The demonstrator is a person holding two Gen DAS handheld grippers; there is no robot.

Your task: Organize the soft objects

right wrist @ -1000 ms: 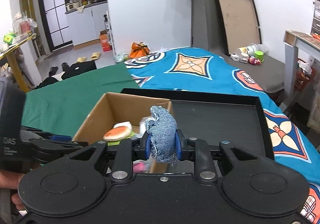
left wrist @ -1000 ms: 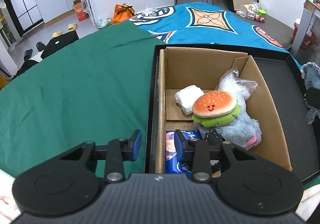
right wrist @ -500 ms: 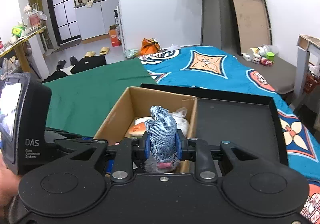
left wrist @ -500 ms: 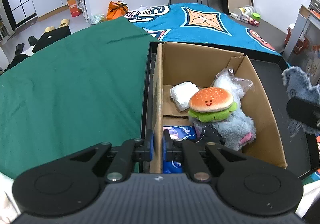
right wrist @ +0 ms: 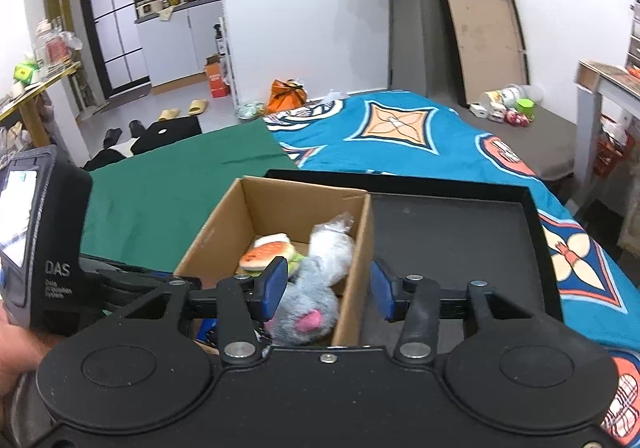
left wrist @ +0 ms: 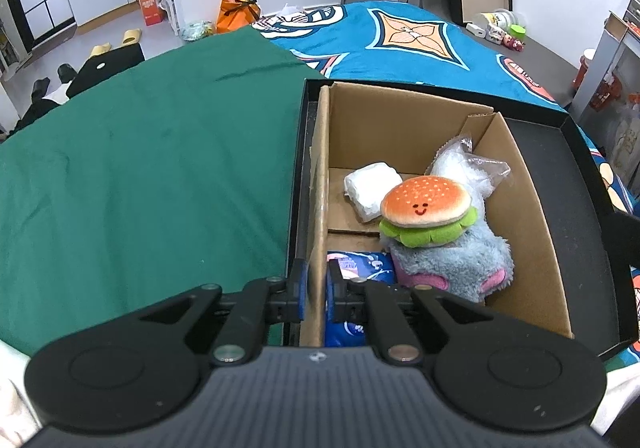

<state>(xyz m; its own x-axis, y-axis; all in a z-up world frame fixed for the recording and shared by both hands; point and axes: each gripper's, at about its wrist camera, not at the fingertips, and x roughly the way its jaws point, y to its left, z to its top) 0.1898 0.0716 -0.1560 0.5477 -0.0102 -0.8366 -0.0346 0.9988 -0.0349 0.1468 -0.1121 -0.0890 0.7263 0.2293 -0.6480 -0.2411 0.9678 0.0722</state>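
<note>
The left gripper [left wrist: 316,290] is seen with its fingers [left wrist: 298,286] pinched on the near left wall of the cardboard box [left wrist: 536,248], one blue pad outside the wall and one inside. The box is set in the left part of a shallow black tray [left wrist: 576,184], which rests on a bed covered by a green cloth [left wrist: 152,168] and a blue patterned blanket [left wrist: 408,44].

Inside the box, a burger plush [left wrist: 424,204] is shown lying on top of a grey furry plush [left wrist: 452,264] with pink patches. A white folded packet [left wrist: 372,190] lies just behind and to the left of the burger, a crinkled clear bag [left wrist: 464,164] is propped in the far right corner, and a blue printed pack [left wrist: 360,266] is seen at the near end beside the gripped wall.

The right gripper [right wrist: 328,284] is held over the near right part of the box, its fingers [right wrist: 276,282] spread wide and holding nothing; the grey furry plush [right wrist: 308,302] is visible below, between them. The tray floor [right wrist: 448,232] to the right of the box is seen bare.
</note>
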